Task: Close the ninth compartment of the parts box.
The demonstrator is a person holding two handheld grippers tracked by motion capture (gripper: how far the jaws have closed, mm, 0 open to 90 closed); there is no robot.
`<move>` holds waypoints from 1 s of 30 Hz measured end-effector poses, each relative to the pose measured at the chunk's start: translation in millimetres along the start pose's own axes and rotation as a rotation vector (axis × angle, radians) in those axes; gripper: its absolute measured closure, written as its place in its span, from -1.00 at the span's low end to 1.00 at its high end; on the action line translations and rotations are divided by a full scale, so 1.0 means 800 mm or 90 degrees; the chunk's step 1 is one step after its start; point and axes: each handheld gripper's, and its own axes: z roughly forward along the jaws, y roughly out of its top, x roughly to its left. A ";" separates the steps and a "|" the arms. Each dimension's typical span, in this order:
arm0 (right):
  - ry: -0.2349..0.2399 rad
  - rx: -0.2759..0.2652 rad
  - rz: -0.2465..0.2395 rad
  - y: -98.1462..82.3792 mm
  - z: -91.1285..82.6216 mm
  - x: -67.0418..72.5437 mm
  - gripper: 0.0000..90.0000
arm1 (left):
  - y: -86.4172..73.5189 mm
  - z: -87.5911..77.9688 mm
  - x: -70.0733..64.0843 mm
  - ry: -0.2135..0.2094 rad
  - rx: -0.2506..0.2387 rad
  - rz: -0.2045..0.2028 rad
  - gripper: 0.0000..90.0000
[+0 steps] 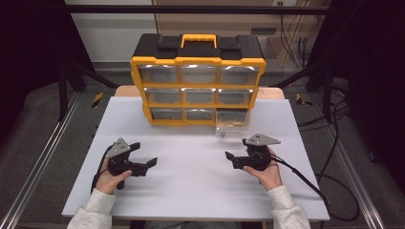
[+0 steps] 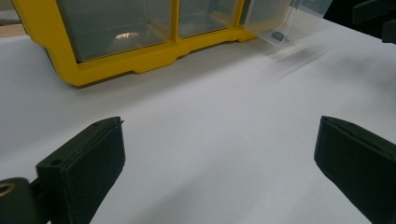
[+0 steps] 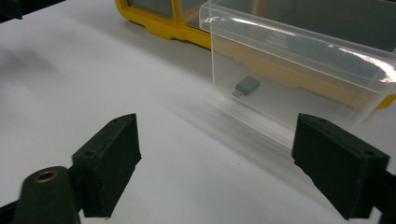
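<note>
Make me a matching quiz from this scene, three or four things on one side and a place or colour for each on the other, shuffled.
Things:
1. organizer frame
2. clear drawer
3. small grey adapter
4. left gripper

Descriptions:
A. inside the clear drawer
B. yellow
C. open above bare white table
D. pulled out at the bottom right of the organizer

Pairs: 1-B, 2-D, 3-A, 4-C

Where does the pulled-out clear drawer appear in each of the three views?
High view: the clear drawer sits at the yellow organizer's bottom right.
Left gripper view: drawer at the top right.
Right gripper view: drawer at the upper right, holding a small grey adapter.
Shared landmark: the organizer's yellow frame.
</note>
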 end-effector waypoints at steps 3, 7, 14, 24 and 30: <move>0.001 0.005 -0.006 -0.001 0.003 -0.001 -0.53 | -0.001 0.001 0.000 -0.001 0.004 0.002 -0.97; -0.006 0.006 -0.010 -0.001 0.007 -0.001 -0.43 | -0.002 0.001 0.001 0.001 0.004 0.003 -0.97; -0.002 0.003 -0.001 0.001 0.012 -0.003 -0.25 | -0.004 0.002 0.002 0.001 0.007 -0.002 -0.97; -0.025 0.000 -0.010 0.003 0.018 -0.002 0.16 | -0.004 0.002 0.002 -0.003 0.007 0.001 -0.97; -0.032 -0.006 -0.003 0.007 0.019 -0.005 0.40 | -0.005 0.000 0.003 -0.006 0.004 -0.001 -0.97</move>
